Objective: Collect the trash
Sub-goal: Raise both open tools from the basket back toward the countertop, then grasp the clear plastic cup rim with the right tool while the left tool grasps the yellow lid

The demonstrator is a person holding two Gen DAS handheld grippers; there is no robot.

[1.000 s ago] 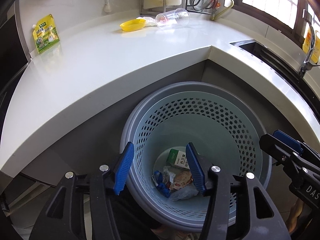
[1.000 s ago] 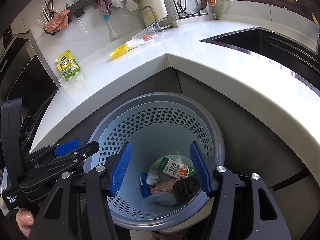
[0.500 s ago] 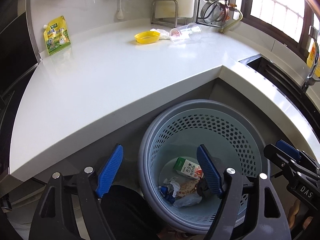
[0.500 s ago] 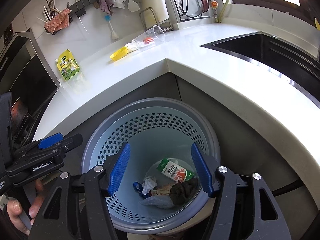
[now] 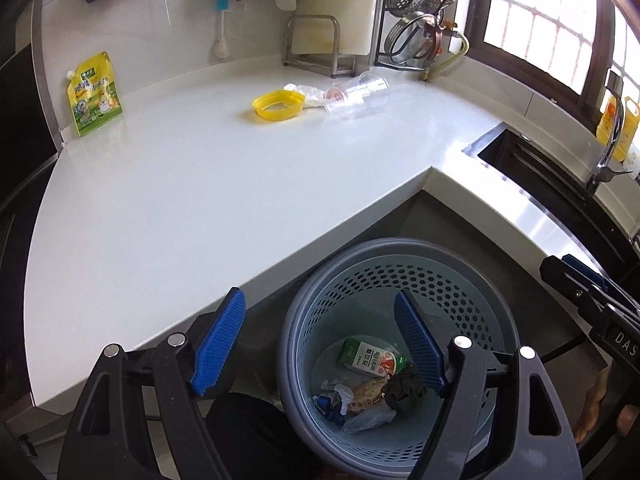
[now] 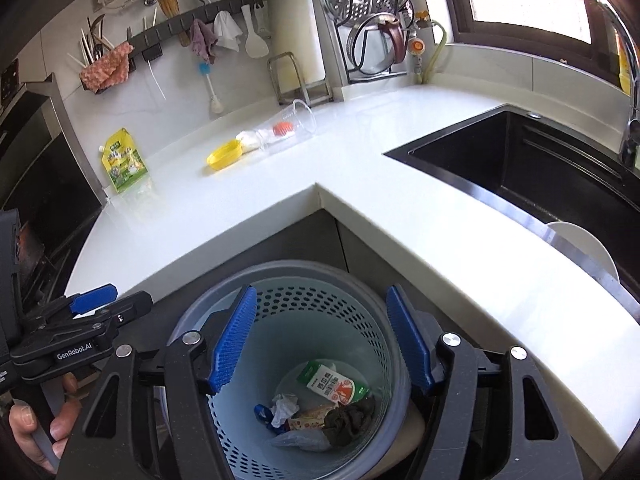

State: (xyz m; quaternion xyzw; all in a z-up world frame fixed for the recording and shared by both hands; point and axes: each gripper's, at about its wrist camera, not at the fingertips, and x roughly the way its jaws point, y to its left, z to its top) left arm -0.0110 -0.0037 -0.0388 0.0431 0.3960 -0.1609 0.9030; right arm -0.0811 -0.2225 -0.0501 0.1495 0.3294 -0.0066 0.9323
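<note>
Two empty grippers above the bin, counter litter not yet collected.

Nearest, at 6 o'clock: left gripper spread wide with nothing between the pads; right gripper likewise empty, jaws just widened. Directly below: perforated trash basket with milk carton and wrappers at the bottom. Beyond, toward 12 o'clock across the white counter: yellow lid, crumpled tissue and toppled clear plastic cup, touching one another; green-yellow pouch at 10 o'clock by the wall. Likely hazards: cup rolling away or crushing under a hard pinch; thin lid slipping from the pads; tissue dropped short of the basket.
</note>
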